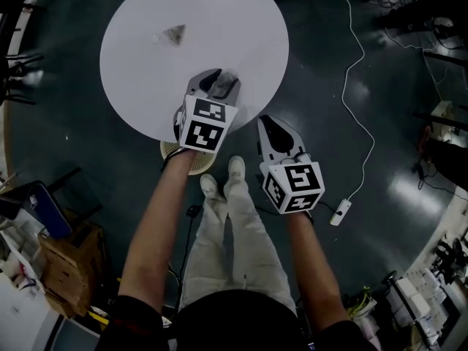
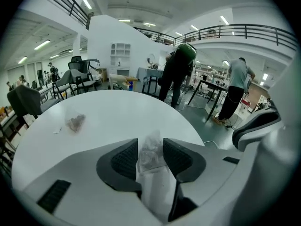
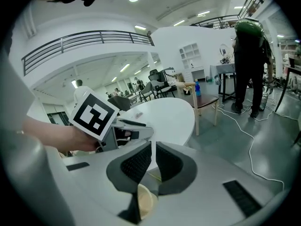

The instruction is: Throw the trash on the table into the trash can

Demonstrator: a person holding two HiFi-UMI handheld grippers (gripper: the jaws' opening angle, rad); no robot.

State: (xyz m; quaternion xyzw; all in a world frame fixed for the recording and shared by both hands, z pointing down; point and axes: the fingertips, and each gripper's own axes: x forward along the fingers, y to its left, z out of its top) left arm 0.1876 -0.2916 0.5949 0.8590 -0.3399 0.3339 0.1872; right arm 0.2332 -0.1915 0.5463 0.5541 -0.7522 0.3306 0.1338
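Head view: round white bench (image 1: pixel 241 20) on a dark floor (image 1: pixel 314 86). At its near edge, left tongs (image 1: pixel 221 79) tilted down over a crumpled clear wrapper (image 1: pixel 224 86) lying on the bench top. Farther in, towards the far left edge, a second wrapper (image 1: pixel 175 34), well apart from the first. Below the near edge, partly hidden behind the left tongs' marker cube (image 1: pixel 205 125), a cream woven trash can (image 1: pixel 196 165) standing on the floor. Right tongs (image 1: pixel 265 124) off the bench, just past its near right edge, above the floor. Next to the trash can, a pair of white shoes (image 1: pixel 224 179).

Left gripper view: left tongs released, pads standing apart with the crumpled clear wrapper between them, resting on the bench close to its edge. Second wrapper out on the left part of the bench top.

Right gripper view: right tongs clenched down to a thin slit, nothing caught between the pads. Beyond them, the left tongs' marker cube at the bench's edge. Under the pads, a cream rim, seemingly the trash can
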